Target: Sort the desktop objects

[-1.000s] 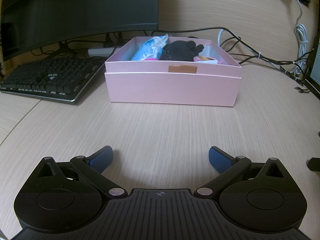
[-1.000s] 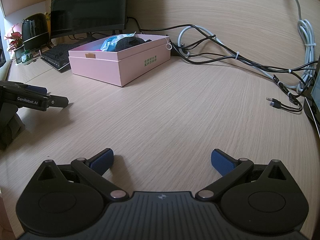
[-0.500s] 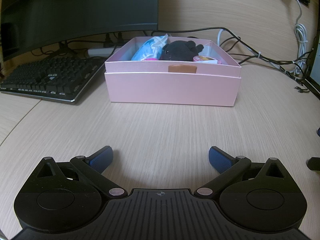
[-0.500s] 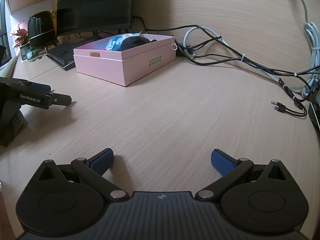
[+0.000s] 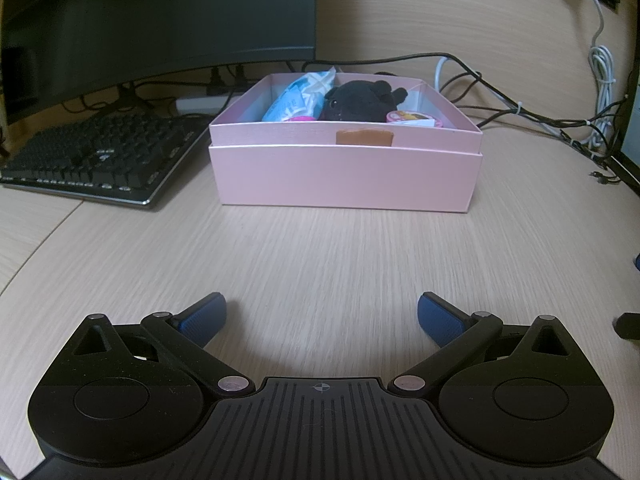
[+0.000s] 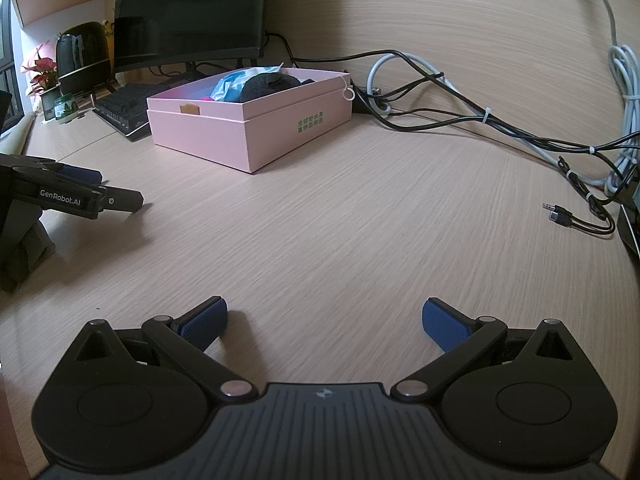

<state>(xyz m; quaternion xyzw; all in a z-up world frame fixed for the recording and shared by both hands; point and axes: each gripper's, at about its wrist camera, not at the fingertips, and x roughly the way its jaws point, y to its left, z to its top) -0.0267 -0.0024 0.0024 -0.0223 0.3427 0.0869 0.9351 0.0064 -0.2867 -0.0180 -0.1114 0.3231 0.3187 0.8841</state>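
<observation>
Jaws apart on both grippers, empty — left gripper (image 6: 120, 200) at frame left reads "GenRobot.AI"; pink box (image 6: 256, 136) bears unreadable green print.

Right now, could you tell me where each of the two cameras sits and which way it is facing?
Left wrist: sits on the left gripper, low over the desk, facing the front of the pink box squarely; its own open blue fingers show.
Right wrist: sits on the right gripper, further right, facing the box's corner obliquely, cables to the right; its own open fingers show, and the left gripper at the left edge.
Shared: the pink box, keyboard, monitor and desk.
</observation>
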